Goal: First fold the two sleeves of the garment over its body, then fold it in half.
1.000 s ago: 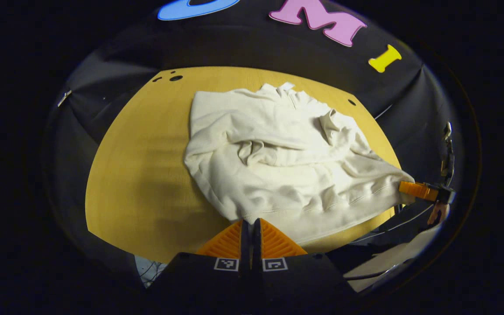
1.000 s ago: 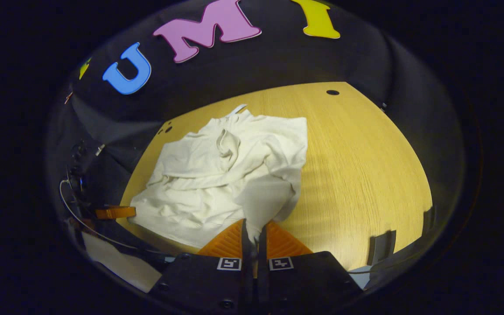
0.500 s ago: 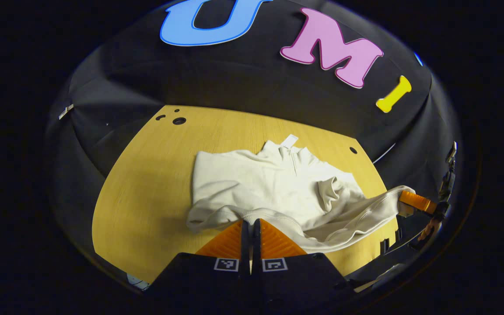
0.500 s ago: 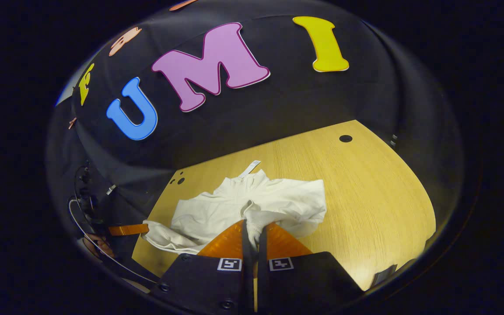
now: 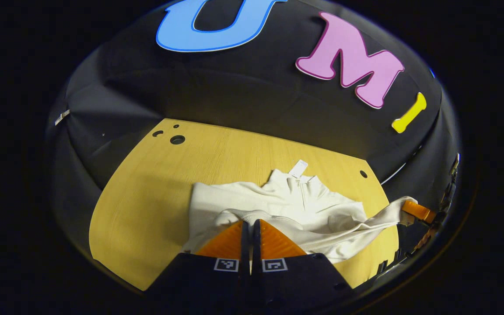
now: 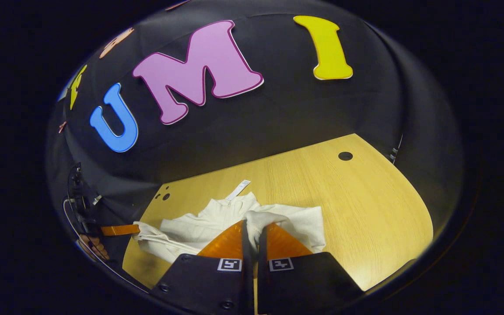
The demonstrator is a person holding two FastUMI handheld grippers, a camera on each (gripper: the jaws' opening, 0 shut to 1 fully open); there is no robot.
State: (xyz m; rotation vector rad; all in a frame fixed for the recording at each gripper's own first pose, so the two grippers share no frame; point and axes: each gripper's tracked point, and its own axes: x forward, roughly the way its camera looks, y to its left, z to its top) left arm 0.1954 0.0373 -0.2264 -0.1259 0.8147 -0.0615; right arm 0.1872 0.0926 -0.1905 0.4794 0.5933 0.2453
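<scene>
Nearest the camera in the left gripper view, the left gripper (image 5: 250, 232) has its fingers pressed together on the hem of the hoodie (image 5: 295, 205), with just a thin strip of cream cloth pinched between them. The hem (image 5: 274, 217) runs up off that pinch and stretches across to the right, where the right gripper (image 5: 417, 211) grips its other end near the table's right edge. The held hem looks raised above the rest of the cloth, though how far is hard to judge through the fisheye.

It's the same story in the right gripper view: the right gripper (image 6: 253, 234) is clamped tight on a bunched bit of hoodie (image 6: 217, 218) that puffs out right above its fingertips. Off to the left, the left gripper (image 6: 120, 229) shows edge-on with the hem pulled to it, and part of a hand (image 6: 92, 247) sits just below it.

Past the grippers, the rest of the hoodie lies on the table (image 5: 155, 192), roughly mid-table and closer to the near edge. The collar points away, with a short zip and a little white tag (image 5: 299, 168) sticking out at the far end. I can't pick out the sleeves clearly from here.

Farther back, the wood top has a few round holes (image 5: 176, 139) near the far left corner and one hole (image 6: 345, 155) far right.
</scene>
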